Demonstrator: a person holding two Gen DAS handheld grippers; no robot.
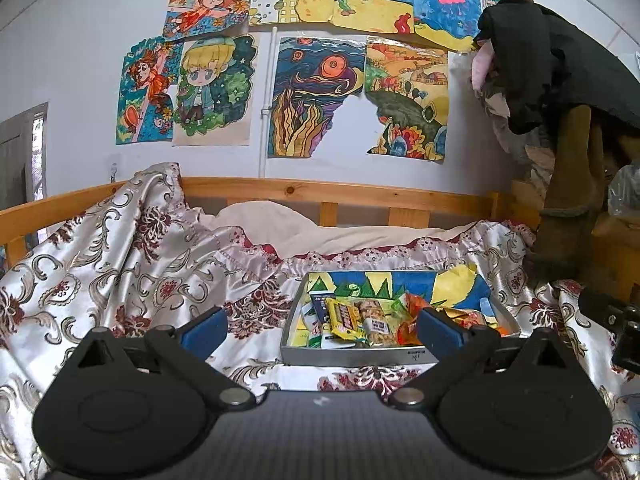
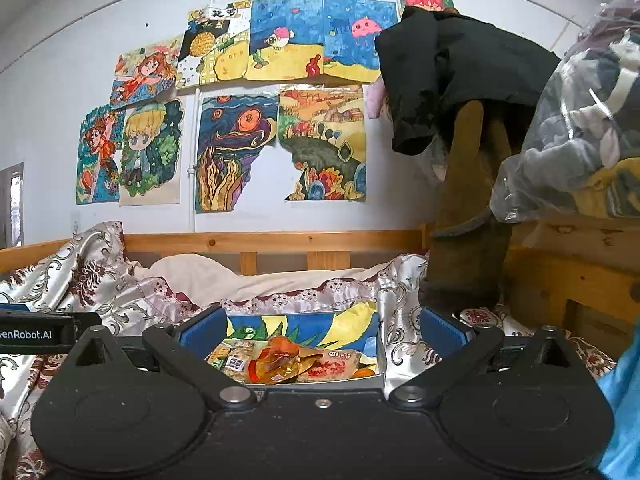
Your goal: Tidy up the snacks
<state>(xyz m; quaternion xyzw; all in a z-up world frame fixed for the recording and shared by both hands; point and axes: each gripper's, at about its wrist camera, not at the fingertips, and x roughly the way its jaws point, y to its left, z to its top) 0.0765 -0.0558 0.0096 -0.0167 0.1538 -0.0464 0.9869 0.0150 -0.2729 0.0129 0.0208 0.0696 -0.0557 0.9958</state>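
**Operator:** On the patterned bedspread (image 1: pixel 120 248), just in front of my two grippers, sits the grey tray (image 1: pixel 344 354). Every snack I can see lies inside it, on a painted paper lining. I see none on the cloth around the tray.

**Supervisor:** So are the tongs carrying anything?

**Operator:** No. My left gripper (image 1: pixel 320 328) is spread wide with nothing between its blue pads, and it hangs just short of the tray's near wall. My right gripper (image 2: pixel 320 330) is also released, jaws fully apart and bare, above the tray's near edge.

**Supervisor:** How far along would you call it?

**Operator:** I judge the gathering done or nearly so, since the packets are all in the tray. They lie in a loose heap, though, so some straightening may be left.

**Supervisor:** Count them for me.

**Operator:** One tray. Inside it I make out a yellow packet (image 1: pixel 346 318), a clear bag of nuts (image 1: pixel 374 322), a blue-and-white carton (image 1: pixel 320 306), an orange wrapper (image 2: pixel 280 362) and a pink-printed pack (image 2: pixel 336 368). More lie overlapped beneath them, so I cannot give a firm total.
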